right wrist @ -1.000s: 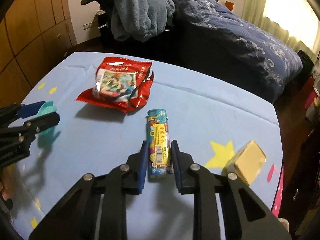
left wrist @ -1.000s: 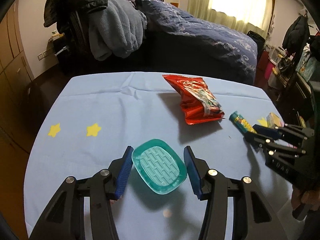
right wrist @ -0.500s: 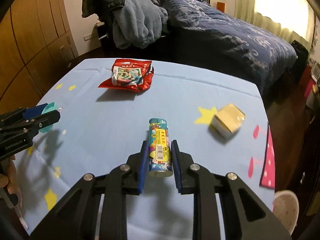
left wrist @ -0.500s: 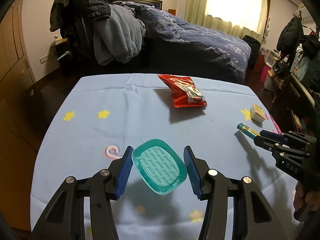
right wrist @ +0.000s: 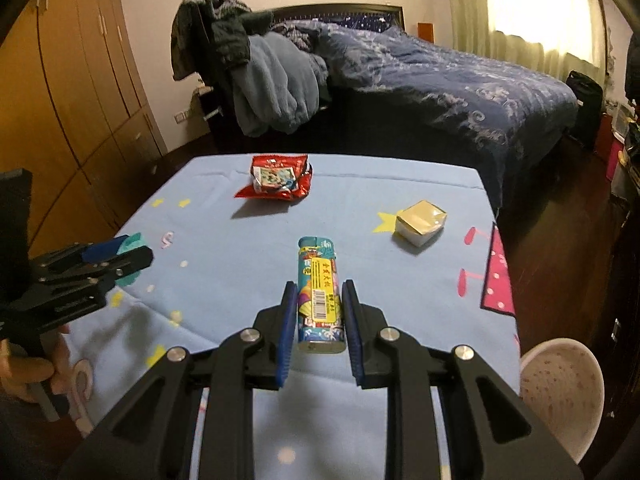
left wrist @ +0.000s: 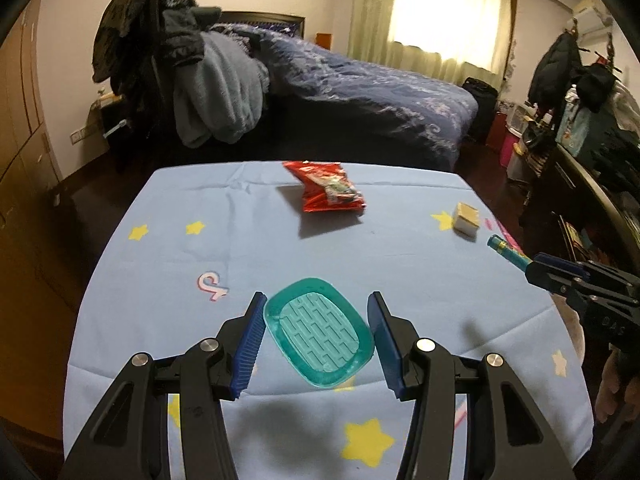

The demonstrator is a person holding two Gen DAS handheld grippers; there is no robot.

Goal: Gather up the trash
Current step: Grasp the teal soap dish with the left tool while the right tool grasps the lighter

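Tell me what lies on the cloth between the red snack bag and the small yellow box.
Nothing: between the red snack bag and small yellow box the right wrist view shows bare blue cloth.

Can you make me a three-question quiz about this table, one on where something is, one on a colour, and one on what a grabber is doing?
1. Where is the red snack bag?
A. lying at the far end of the table
B. inside the white bin
C. between blue pads

2. What colour is the soap dish?
A. yellow
B. teal
C. pink

3. What is the right gripper doing?
A. standing wide open, empty
B. clamping the small box
C. clamping a lighter

Answers: 1 A, the bag lies near the table's far edge, towards the bed. 2 B, the ribbed dish between the left gripper's pads is teal. 3 C, both pads press on the lighter, while the small box sits apart on the cloth.
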